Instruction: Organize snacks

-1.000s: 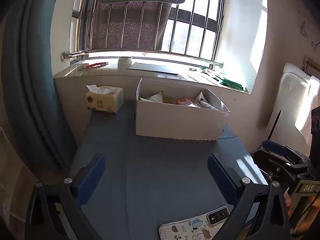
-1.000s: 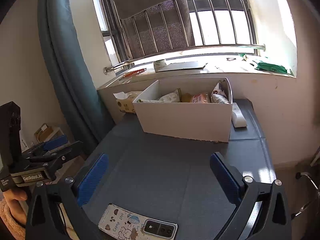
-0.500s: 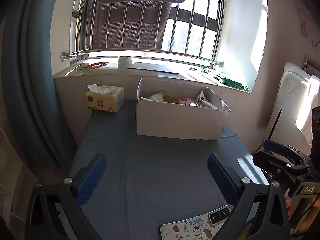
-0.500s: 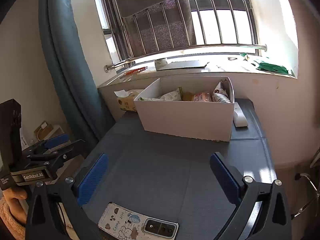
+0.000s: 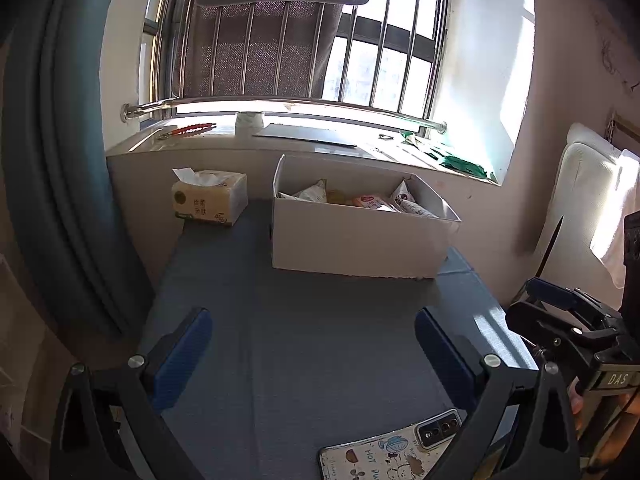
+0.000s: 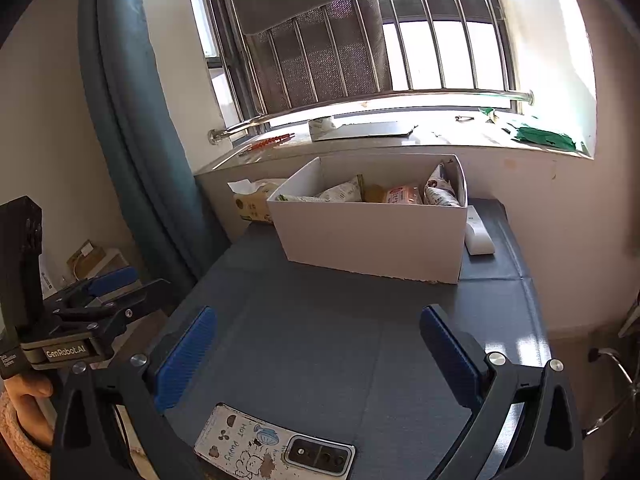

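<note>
Both grippers hover level above the near end of the grey table (image 5: 312, 320), side by side and pointed toward the window: the left gripper (image 5: 314, 344) and right gripper (image 6: 318, 344) each have jaws spread wide, holding nothing. The snacks (image 6: 400, 194) (several packets) lie inside the white box (image 6: 372, 236) at the table's far end, well apart from both.

Barred window (image 5: 360, 52) admits strong sunlight (sill (image 6: 400, 140) brightly lit). Teal curtain (image 6: 132, 120) hangs left; walls are pale.
</note>
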`<action>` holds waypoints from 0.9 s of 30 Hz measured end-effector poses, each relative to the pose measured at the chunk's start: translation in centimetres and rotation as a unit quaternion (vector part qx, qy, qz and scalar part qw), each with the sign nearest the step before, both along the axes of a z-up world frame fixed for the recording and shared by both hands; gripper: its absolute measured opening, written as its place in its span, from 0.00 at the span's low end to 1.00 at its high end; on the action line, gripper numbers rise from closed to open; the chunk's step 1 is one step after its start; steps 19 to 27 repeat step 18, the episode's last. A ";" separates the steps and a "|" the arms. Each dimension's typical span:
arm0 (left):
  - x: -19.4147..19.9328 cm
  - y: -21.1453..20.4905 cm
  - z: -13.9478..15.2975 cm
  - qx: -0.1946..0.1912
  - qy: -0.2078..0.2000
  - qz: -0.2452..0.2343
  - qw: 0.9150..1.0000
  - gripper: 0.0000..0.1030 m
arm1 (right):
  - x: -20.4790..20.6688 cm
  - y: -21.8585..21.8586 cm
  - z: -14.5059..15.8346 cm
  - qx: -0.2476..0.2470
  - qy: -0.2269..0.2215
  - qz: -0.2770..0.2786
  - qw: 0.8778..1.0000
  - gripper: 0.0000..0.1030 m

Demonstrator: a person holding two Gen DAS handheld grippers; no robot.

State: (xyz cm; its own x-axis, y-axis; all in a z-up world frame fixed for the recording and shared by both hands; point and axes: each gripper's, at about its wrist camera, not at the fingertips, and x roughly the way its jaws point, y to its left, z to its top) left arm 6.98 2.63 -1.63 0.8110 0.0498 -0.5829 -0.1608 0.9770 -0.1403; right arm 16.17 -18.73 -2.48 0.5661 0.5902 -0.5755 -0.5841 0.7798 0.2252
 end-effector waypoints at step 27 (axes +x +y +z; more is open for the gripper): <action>-0.3 -0.6 0.0 0.009 0.000 -0.006 1.000 1.00 | -0.1 -0.4 0.0 0.002 -0.002 0.001 1.000 1.00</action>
